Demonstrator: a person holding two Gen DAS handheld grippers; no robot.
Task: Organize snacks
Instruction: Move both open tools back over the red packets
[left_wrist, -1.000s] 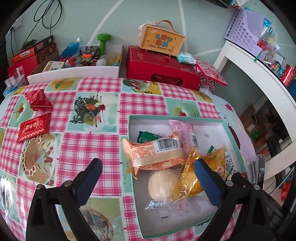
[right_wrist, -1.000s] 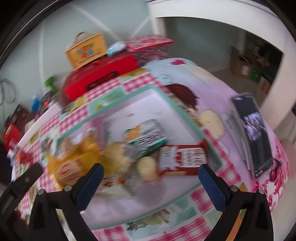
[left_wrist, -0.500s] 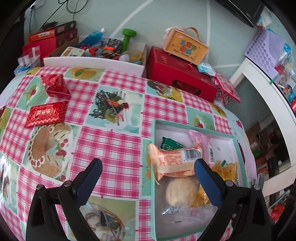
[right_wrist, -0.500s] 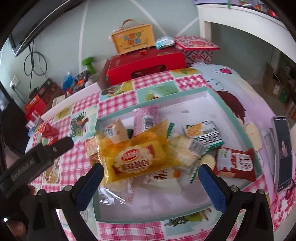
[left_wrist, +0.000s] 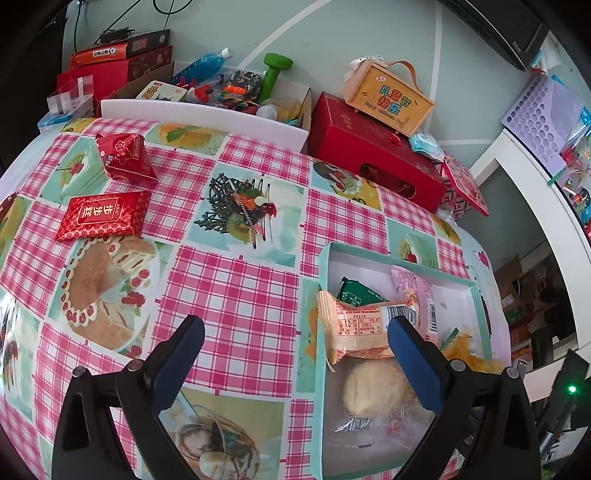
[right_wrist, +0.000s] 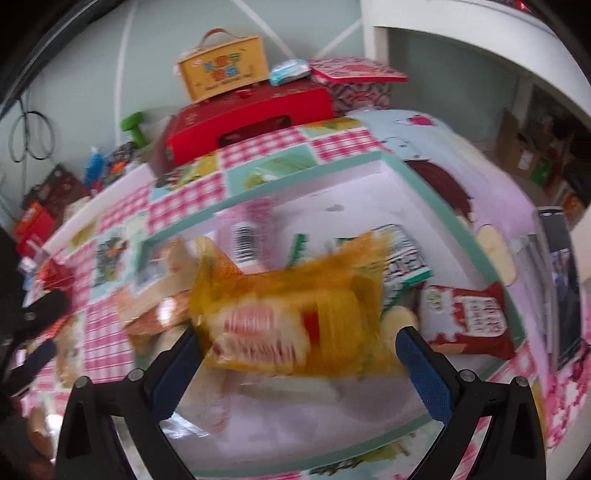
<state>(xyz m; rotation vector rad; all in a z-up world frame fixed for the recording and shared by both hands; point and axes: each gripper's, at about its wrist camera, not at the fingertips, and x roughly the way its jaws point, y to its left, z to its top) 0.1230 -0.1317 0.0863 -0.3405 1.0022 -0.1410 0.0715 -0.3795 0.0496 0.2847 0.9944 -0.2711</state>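
Left gripper (left_wrist: 295, 345) spread wide, nothing between its blue-padded fingers, hovering over the pink checked tablecloth (left_wrist: 236, 295), its right finger over the tray's left edge. Shallow rectangular tray (left_wrist: 320, 280) with teal rim and white floor at near right, full of snacks. Crinkly orange plastic packet (left_wrist: 364, 325) lies long axis left-right, barcode end pointing right; a pink packet (left_wrist: 417, 291) runs near-far behind it; a round pale bun in clear wrap (left_wrist: 373, 387) sits nearer. Two glossy red foil packets (left_wrist: 105, 216) on the cloth at far left, outside the tray. Right gripper (right_wrist: 297, 345) also spread, over the tray; a blurred yellow translucent packet (right_wrist: 291, 317) sits between its fingers, long axis left-right, contact cannot tell. Red-white pouch (right_wrist: 469, 314) at tray's right.
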